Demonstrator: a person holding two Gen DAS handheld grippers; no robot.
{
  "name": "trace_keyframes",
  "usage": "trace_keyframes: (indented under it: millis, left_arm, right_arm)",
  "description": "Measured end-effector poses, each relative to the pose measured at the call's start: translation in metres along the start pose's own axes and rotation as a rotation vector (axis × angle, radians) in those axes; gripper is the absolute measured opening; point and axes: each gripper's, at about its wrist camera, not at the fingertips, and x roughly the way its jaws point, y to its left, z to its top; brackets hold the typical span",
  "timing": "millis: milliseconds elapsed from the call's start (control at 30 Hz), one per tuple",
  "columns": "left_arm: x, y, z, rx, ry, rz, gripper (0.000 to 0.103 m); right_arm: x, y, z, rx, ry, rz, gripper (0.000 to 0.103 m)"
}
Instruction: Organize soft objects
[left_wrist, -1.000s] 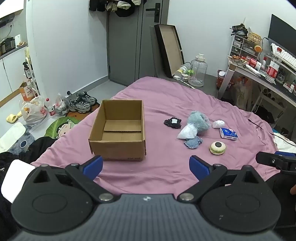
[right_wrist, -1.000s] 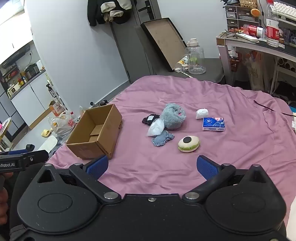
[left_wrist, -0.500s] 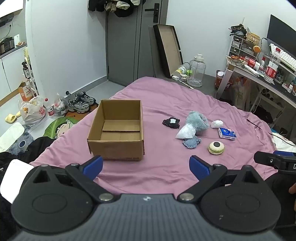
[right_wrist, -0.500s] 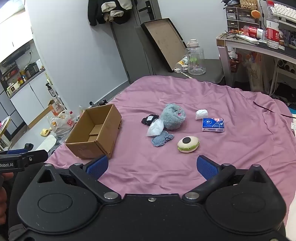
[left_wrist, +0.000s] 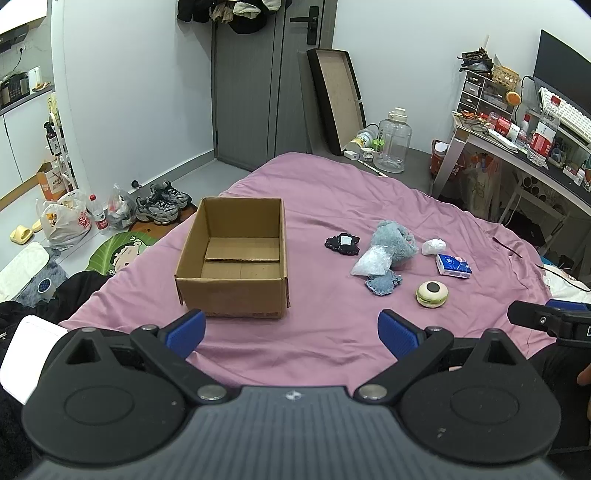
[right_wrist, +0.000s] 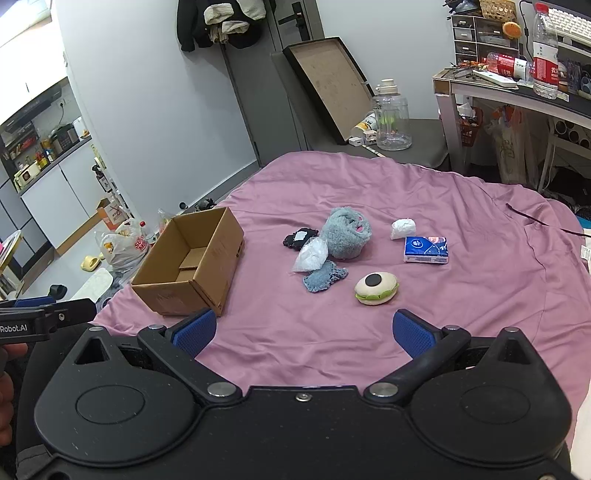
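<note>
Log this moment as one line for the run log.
left gripper open, empty | right gripper open, empty | cardboard box empty | soft items unsorted on bedsheet

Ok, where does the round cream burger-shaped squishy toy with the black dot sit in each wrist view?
Left wrist: round cream burger-shaped squishy toy right of centre, just above the right blue fingertip.
Right wrist: the toy sits centre, slightly right.
Shared landmark: the blue tissue pack lies just beyond it, to its right.

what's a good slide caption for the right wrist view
Open right gripper facing soft items beside an empty cardboard box.
</note>
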Motion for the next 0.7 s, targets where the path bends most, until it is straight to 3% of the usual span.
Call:
trace_keyframes:
  millis: [700]
  left_arm:
    - [-0.0017, -0.001, -0.0038, -0.002, -0.001, 0.001, 0.099]
  right_arm:
    - [-0.0005, -0.0011, 0.0007, -0.003, -0.001, -0.001, 0.103]
